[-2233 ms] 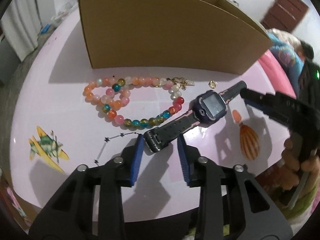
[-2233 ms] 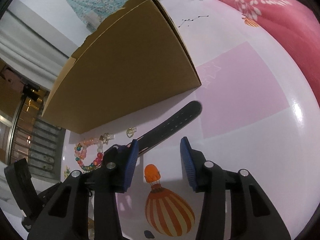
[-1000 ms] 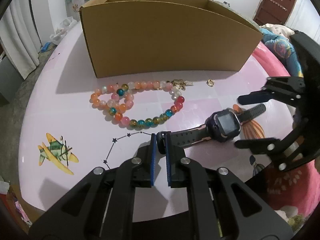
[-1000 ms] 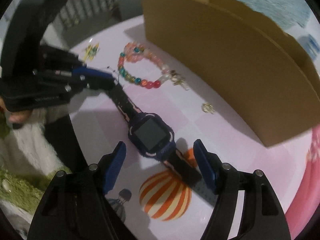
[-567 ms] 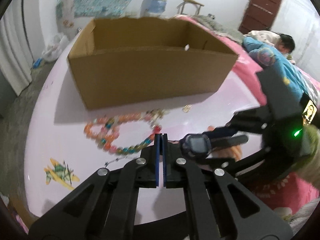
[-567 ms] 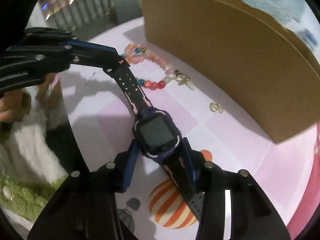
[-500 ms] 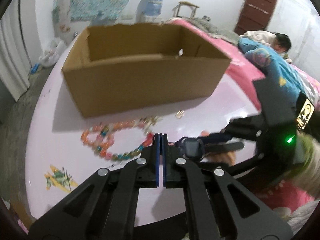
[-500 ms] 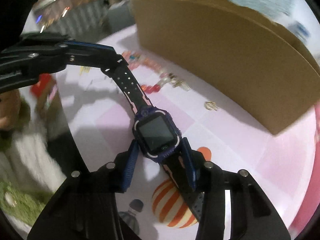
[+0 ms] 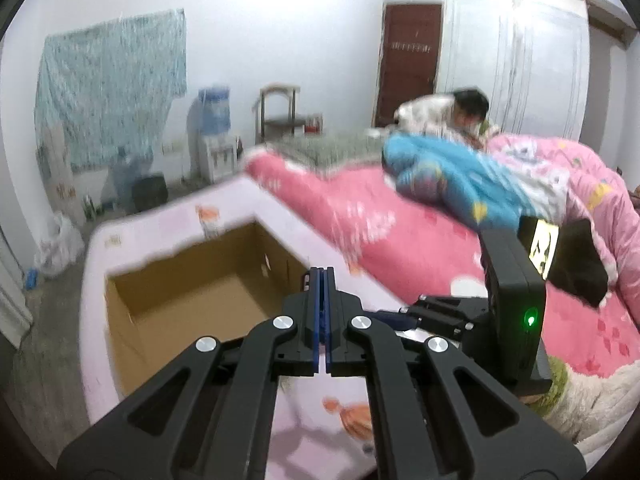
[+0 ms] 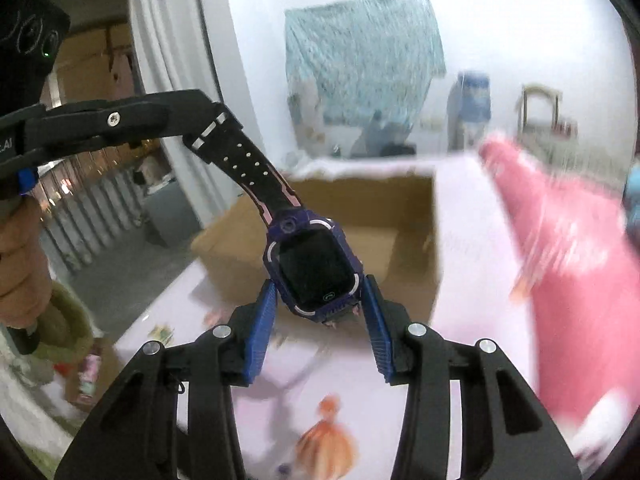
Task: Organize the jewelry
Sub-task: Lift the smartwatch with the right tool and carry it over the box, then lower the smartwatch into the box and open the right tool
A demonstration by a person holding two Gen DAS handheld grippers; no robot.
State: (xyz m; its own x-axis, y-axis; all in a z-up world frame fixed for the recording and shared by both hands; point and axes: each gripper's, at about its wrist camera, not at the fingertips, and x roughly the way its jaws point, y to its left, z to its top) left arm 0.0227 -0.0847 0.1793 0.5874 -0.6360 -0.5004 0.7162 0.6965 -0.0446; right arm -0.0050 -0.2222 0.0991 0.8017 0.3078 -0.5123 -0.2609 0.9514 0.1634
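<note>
The watch point(image 10: 314, 266) is being held above the cardboard box point(image 10: 416, 216), its case clamped by the right gripper point(image 10: 320, 320) and its strap pinched by the left gripper point(image 9: 322, 312), so it is kept taut for lowering inside.

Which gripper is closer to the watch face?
Right. The right gripper clamps the watch at its face, above the cardboard box; the left gripper pinches the strap's far end.

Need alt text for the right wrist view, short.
A dark blue smartwatch is held in the air by both tongs: the right tongs grip its case, the left tongs clamp the strap end at upper left. Behind it sits an open cardboard box on a pink table; the background is motion-blurred.
</note>
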